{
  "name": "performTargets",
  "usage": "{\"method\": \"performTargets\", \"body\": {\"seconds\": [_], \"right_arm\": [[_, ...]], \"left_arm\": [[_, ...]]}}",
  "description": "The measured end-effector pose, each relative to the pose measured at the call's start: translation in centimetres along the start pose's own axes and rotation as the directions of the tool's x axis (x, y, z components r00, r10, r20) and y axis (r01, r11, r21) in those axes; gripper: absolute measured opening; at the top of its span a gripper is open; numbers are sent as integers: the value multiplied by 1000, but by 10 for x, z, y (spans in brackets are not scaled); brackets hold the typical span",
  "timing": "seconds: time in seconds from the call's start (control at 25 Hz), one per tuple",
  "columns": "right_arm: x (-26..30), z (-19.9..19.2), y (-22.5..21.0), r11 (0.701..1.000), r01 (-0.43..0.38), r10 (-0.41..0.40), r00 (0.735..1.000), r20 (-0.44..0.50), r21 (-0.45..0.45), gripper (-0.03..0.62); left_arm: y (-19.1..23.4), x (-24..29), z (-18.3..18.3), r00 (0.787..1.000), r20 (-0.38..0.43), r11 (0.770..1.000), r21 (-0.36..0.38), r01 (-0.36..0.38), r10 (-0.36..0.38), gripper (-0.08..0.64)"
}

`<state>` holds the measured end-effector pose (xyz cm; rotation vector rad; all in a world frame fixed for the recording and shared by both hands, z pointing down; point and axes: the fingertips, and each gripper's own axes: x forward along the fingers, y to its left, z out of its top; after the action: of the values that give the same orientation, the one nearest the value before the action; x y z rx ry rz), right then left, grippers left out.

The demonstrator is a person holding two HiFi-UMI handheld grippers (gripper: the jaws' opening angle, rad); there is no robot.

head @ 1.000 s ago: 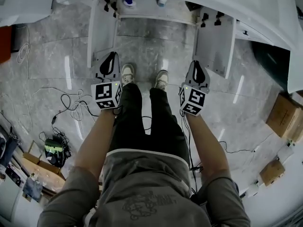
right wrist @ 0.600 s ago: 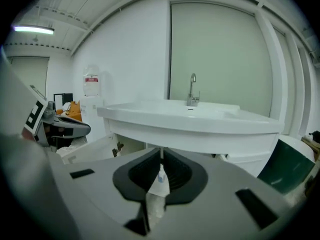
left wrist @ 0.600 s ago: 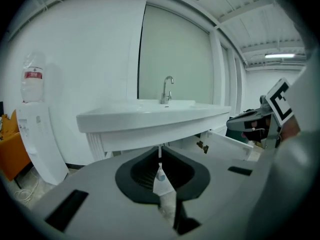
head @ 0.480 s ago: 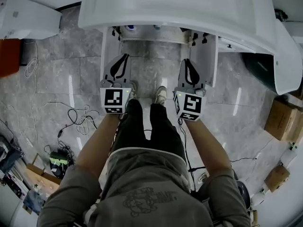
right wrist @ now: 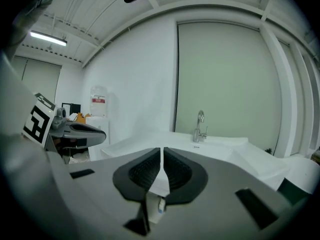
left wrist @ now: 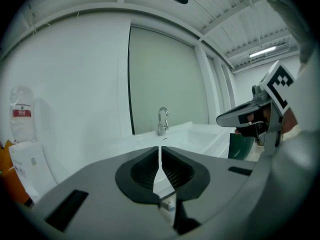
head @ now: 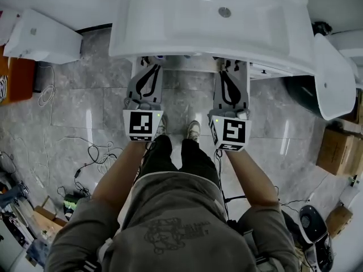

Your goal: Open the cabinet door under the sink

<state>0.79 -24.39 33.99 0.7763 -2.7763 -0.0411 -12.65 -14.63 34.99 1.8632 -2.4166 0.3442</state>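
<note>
Left gripper [head: 149, 77] and right gripper [head: 228, 85], side by side at the near edge of the sink [head: 187, 27]; both jaws closed, holding nothing.

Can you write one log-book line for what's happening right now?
cabinet doors: open under sink | left gripper: shut, empty | right gripper: shut, empty | position: both at sink's front edge
</note>
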Motion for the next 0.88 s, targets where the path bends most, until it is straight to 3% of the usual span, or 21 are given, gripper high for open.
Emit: {"method": "performTargets", "body": {"seconds": [0.44,0.88], "right_arm": [[-22,117,-22,1000,-3,1,988,152,12,38],[-65,219,-25,998,-14,32,945,326,-56,38]], "left_arm": [[-1,-1,119,992,127,997,80,-7,-3,31],[-8,-36,217,963,265,977,212,-10,-48,31]]}}
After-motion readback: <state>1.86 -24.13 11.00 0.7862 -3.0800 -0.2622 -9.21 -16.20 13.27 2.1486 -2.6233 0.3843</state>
